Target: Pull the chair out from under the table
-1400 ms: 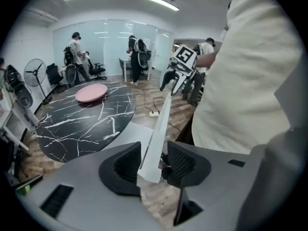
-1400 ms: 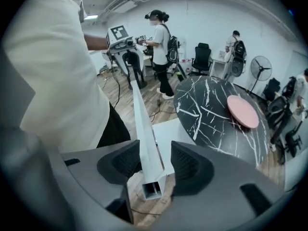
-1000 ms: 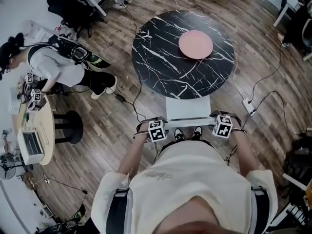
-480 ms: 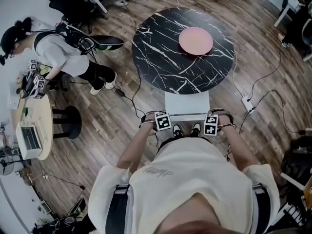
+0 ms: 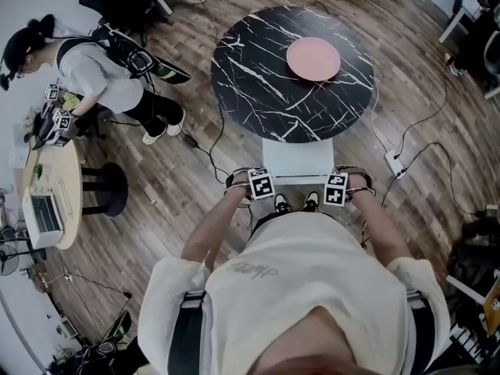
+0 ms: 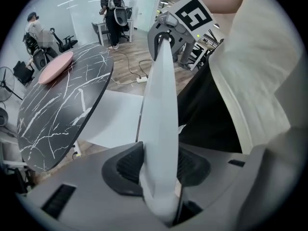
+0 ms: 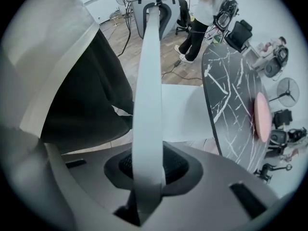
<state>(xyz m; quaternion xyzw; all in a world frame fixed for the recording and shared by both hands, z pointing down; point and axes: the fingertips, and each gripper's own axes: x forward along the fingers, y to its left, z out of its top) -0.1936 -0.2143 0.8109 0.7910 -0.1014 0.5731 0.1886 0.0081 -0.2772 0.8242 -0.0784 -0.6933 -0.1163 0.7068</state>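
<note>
A white chair (image 5: 298, 156) stands with its seat partly under the round black marble table (image 5: 258, 76). Its thin white backrest (image 5: 299, 180) runs between my two hands in the head view. My left gripper (image 5: 260, 183) is shut on the left end of that backrest (image 6: 161, 105), with the dark pads (image 6: 126, 165) pressing both faces. At the right end, my right gripper (image 5: 337, 188) has just been closing and now clamps the backrest (image 7: 148, 95) between its pads (image 7: 174, 165). Each gripper shows in the other's view at the far end of the backrest.
A pink plate (image 5: 312, 58) lies on the table. A power strip (image 5: 393, 162) and cables trail over the wood floor to the right. At the left a person (image 5: 94, 76) bends over a wooden table (image 5: 66, 194), beside a black stool (image 5: 105, 187).
Both grippers have come down and inward onto the backrest's top edge, and the right jaws have closed on it. The person at the left has shifted.
</note>
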